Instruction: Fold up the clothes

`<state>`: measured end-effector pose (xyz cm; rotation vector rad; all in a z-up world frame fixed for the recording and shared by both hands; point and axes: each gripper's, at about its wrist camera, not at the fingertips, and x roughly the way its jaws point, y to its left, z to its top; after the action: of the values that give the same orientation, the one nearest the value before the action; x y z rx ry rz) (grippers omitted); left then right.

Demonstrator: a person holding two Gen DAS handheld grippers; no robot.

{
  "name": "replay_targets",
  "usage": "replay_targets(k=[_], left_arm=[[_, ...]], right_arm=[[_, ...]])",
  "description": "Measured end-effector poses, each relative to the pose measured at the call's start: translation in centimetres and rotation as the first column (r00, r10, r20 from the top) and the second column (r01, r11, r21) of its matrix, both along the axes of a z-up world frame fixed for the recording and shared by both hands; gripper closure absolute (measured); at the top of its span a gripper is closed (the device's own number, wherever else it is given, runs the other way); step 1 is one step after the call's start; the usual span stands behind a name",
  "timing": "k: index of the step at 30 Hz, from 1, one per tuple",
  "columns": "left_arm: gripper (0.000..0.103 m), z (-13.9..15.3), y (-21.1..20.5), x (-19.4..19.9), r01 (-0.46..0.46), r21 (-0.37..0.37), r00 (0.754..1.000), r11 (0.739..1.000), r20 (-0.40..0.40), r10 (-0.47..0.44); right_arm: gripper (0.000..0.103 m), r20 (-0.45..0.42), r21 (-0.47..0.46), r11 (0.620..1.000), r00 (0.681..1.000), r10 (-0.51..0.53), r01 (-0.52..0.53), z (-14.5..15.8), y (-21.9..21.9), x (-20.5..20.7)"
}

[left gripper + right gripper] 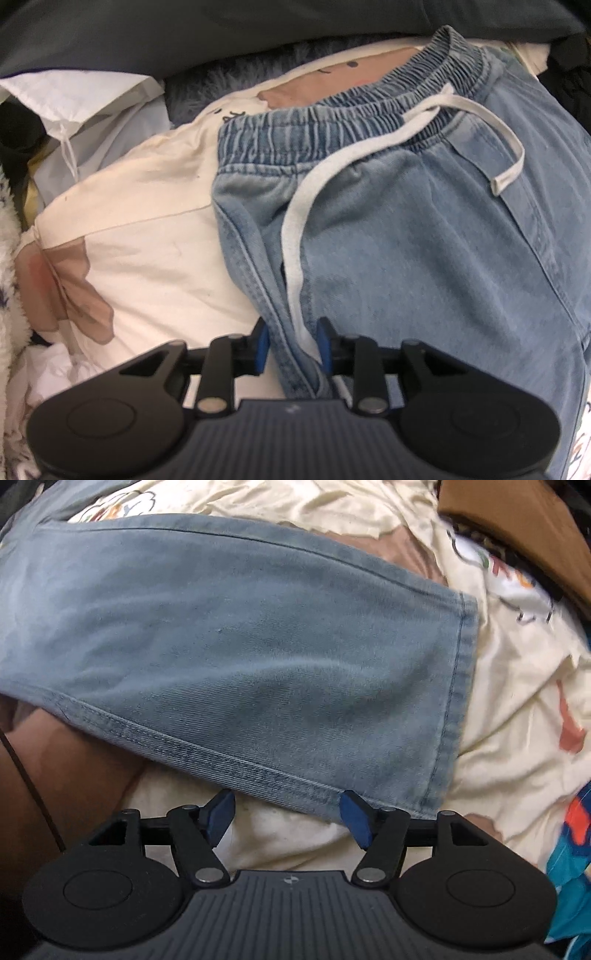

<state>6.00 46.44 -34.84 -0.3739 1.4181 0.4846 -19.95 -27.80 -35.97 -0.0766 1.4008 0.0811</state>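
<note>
The left gripper (291,345) straddles a jeans (424,258) fold, jaws slightly apart; contact looks unclear. The right gripper (288,818) gapes empty beside the leg seam.

Spread across both wrist views, a rumpled cream bedsheet (509,686) printed with brown and pink cartoon shapes, with a white drawstring bag (74,99) at upper left, dark grey fabric (221,26) along the top, and a brown cloth (517,520) at upper right.
</note>
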Motion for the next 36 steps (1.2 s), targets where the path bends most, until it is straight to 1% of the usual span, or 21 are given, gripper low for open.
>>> replay_targets(k=[2,5,6,8,11,14,16,18,22,26,28,29,31,33,34,35,36], left_arm=[[0.072,0.1,-0.2,0.0,0.007,0.001,1.000,1.000,-0.001,-0.007],[0.071,0.2,-0.4,-0.1,0.018,0.004,1.000,1.000,-0.007,-0.018],[0.071,0.1,-0.4,-0.1,0.021,0.006,1.000,1.000,-0.011,-0.021],[0.071,0.0,-0.5,-0.3,0.024,0.010,1.000,1.000,-0.017,-0.024],[0.070,0.0,-0.7,-0.7,0.029,0.013,0.999,1.000,-0.018,-0.029],[0.070,-0.1,-1.0,-0.8,0.030,0.014,0.999,0.999,-0.013,-0.030],[0.070,-0.2,-1.0,-1.0,0.023,0.011,1.000,1.000,-0.010,-0.023],[0.070,-0.3,-1.1,-1.1,0.021,0.014,1.000,1.000,-0.010,-0.021],[0.070,-0.4,-1.3,-1.3,0.019,0.018,1.000,1.000,-0.009,-0.019],[0.070,-0.5,-1.3,-1.4,0.023,0.017,1.000,1.000,-0.007,-0.023],[0.070,-0.6,-1.2,-1.7,0.016,0.015,1.000,1.000,-0.004,-0.016],[0.070,-0.7,-1.2,-1.8,0.011,0.013,1.000,1.000,-0.001,-0.011],[0.070,-0.8,-1.1,-2.1,0.006,0.012,1.000,1.000,0.005,-0.006],[0.070,-0.8,-1.1,-2.2,0.001,0.011,1.000,1.000,0.013,-0.002],[0.070,-0.8,-1.0,-2.3,-0.003,0.010,1.000,1.000,0.018,0.002],[0.069,-0.8,-0.9,-2.4,-0.009,0.009,1.000,1.000,0.025,0.009],[0.068,-0.8,-0.7,-2.5,-0.019,0.007,0.999,1.000,0.033,0.019]], right_arm=[[0.031,0.014,-0.012,1.000,1.000,0.018,-0.018,0.0,0.4,-0.2],[0.022,0.035,-0.035,0.999,0.999,0.034,-0.033,-0.5,1.0,-0.5],[0.022,0.048,-0.057,0.997,0.998,0.045,-0.042,-0.8,1.3,-0.5],[0.022,0.078,-0.138,0.988,0.994,0.081,-0.069,-1.3,2.1,-0.3],[0.022,0.107,-0.161,0.983,0.989,0.106,-0.088,-1.0,2.2,-0.2],[0.022,0.152,-0.145,0.988,0.985,0.081,-0.059,0.4,1.6,-0.3],[0.022,0.175,-0.129,0.992,0.984,0.031,-0.009,1.2,0.9,0.0],[0.022,0.184,-0.089,0.996,0.983,-0.008,0.025,1.5,0.3,0.5],[0.023,0.169,-0.056,0.998,0.986,0.011,-0.002,0.8,0.6,1.7],[0.023,0.150,-0.040,0.997,0.986,0.073,-0.067,0.0,1.9,2.3],[0.025,0.150,-0.035,0.995,0.984,0.098,-0.093,-0.1,2.5,2.4],[0.028,0.149,-0.031,0.994,0.983,0.107,-0.104,-0.1,2.7,2.5],[0.040,0.142,-0.025,0.993,0.982,0.120,-0.118,-0.3,2.8,2.6],[0.068,0.135,-0.024,0.992,0.983,0.126,-0.124,-0.3,2.7,2.6],[0.076,0.134,-0.023,0.992,0.983,0.128,-0.126,-0.2,2.5,2.6],[0.088,0.136,-0.021,0.991,0.982,0.131,-0.129,-0.1,2.4,2.5],[0.090,0.135,-0.020,0.990,0.981,0.140,-0.138,0.0,2.3,2.4]])
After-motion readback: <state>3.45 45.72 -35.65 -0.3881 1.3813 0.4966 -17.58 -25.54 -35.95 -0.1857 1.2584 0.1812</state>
